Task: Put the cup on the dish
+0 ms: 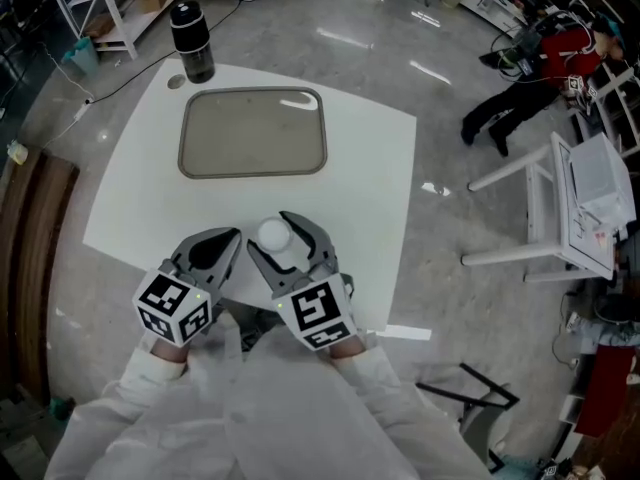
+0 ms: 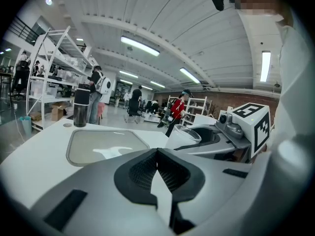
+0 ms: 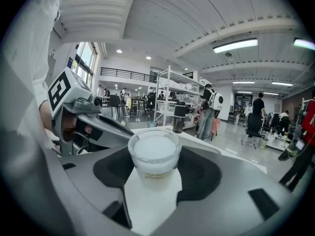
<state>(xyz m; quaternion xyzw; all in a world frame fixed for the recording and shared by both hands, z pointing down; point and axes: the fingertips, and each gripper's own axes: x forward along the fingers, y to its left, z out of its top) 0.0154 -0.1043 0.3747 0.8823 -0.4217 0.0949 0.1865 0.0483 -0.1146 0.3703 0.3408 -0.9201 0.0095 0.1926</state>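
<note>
The dish is a shallow beige tray (image 1: 252, 133) lying on the far half of the white table (image 1: 370, 168); it also shows as the tray (image 2: 106, 144) in the left gripper view. A small white cup (image 1: 275, 236) stands upright between the jaws of my right gripper (image 1: 271, 228), near the table's front edge. In the right gripper view the cup (image 3: 154, 156) is pinched between the black pads (image 3: 202, 173). My left gripper (image 1: 230, 238) sits just left of it, jaws together on nothing (image 2: 157, 154). The held cup (image 2: 184, 139) shows at the right of the left gripper view.
A black bottle (image 1: 192, 43) stands at the table's far left corner, just behind the tray. A white folding stand (image 1: 560, 208) and a person in red (image 1: 545, 63) are off to the right. A wooden bench (image 1: 25, 268) runs along the left.
</note>
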